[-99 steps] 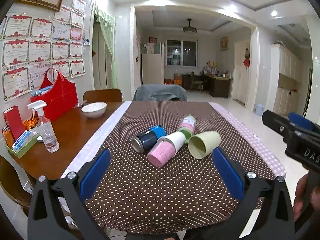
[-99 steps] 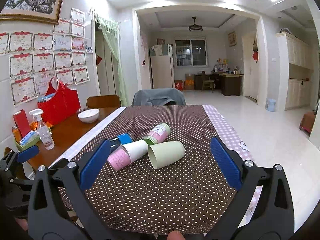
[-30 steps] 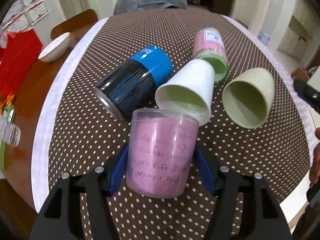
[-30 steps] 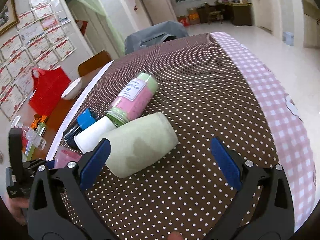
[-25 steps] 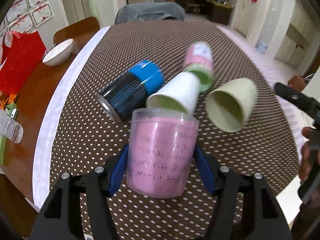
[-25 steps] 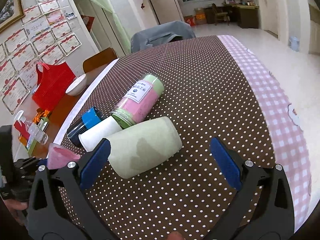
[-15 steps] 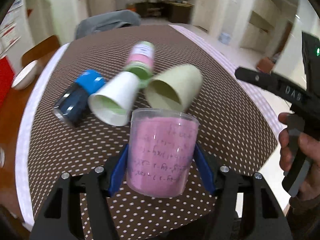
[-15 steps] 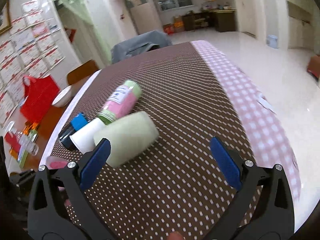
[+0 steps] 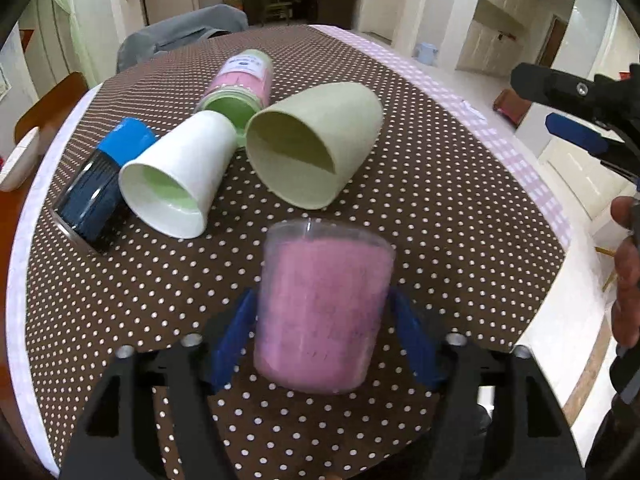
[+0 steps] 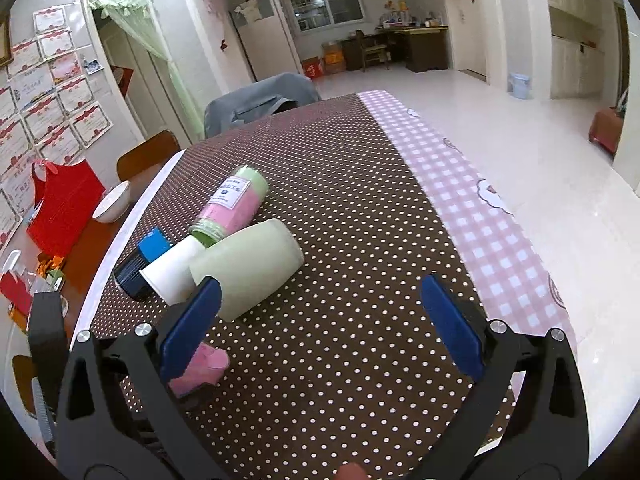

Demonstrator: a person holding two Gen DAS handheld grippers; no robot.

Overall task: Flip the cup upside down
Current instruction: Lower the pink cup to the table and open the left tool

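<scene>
My left gripper (image 9: 322,320) is shut on a pink translucent cup (image 9: 324,304) and holds it over the near part of the dotted brown tablecloth (image 9: 420,208). The cup also shows low at the left in the right wrist view (image 10: 198,368). On their sides beyond it lie a pale green cup (image 9: 316,144), a white paper cup (image 9: 180,176), a blue-capped dark cup (image 9: 100,184) and a pink-and-green bottle (image 9: 242,80). My right gripper (image 10: 320,324) is open and empty over the cloth, to the right of the green cup (image 10: 248,268).
A pink checked strip (image 10: 472,208) runs along the table's right edge. A white bowl (image 10: 112,202) and a red bag (image 10: 60,208) stand on the bare wood at the left. A grey-covered chair (image 10: 256,100) is at the far end.
My left gripper, still holding the pink cup, has swung right and nearer the table's front. The lying cups have not moved. The right gripper has shifted slightly.
</scene>
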